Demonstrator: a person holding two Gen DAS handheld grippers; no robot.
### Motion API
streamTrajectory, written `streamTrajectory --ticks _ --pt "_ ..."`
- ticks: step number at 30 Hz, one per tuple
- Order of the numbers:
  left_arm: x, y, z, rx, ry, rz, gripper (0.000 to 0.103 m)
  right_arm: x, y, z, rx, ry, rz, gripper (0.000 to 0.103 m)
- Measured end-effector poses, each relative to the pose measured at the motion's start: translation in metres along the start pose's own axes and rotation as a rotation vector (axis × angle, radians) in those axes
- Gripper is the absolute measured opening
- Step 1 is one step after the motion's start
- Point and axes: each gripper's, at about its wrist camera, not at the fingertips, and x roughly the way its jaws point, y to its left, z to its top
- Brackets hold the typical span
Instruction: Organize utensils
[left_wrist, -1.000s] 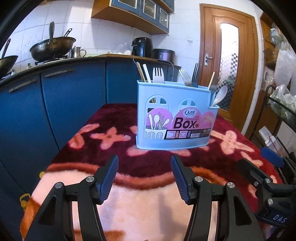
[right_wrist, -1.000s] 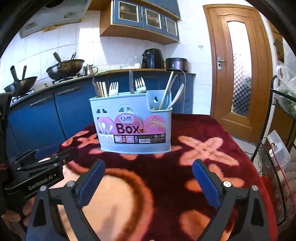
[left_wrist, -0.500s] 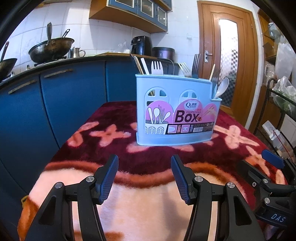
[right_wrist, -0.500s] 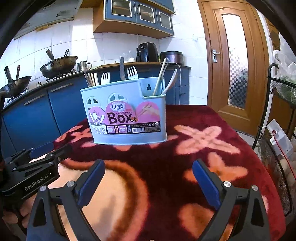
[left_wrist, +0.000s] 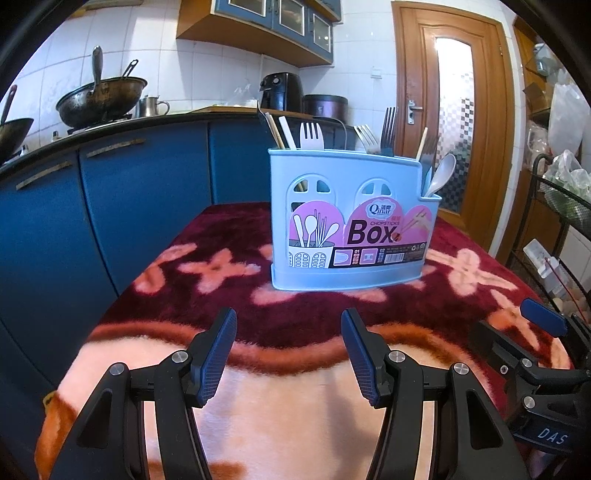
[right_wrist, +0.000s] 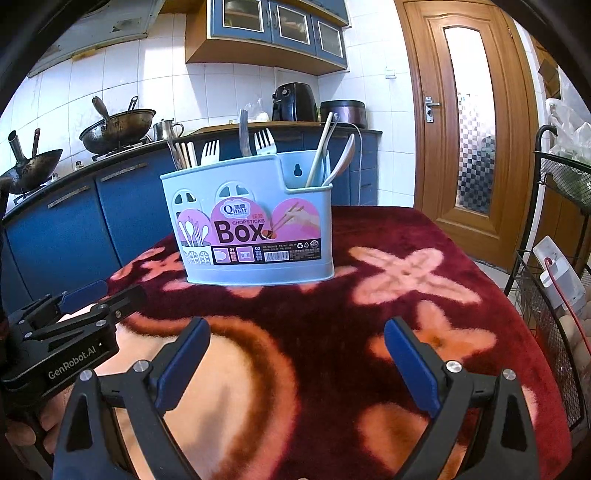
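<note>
left gripper (left_wrist: 288, 326) hovers with fingers released and empty over the blanket-covered counter (left_wrist: 229, 295). ahead, mid-counter, the blue utensil box (left_wrist: 347, 221) stands upright holding forks, chopsticks and spoons. right gripper (right_wrist: 295, 338) likewise gapes wide, empty.

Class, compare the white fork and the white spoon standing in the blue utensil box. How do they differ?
The white fork stands upright in the left section of the box; the white spoon leans right in the low end section. The fork shows tines; the spoon shows a rounded bowl. Both are white, with heads up.
</note>
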Motion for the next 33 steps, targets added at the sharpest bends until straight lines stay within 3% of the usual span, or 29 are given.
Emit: streamTrajectory --ticks 33 --pt "-0.0005 0.0016 0.0014 -0.009 0.002 -0.004 0.061 0.0012 -0.0006 -0.0011 0.003 0.005 0.002 0.097"
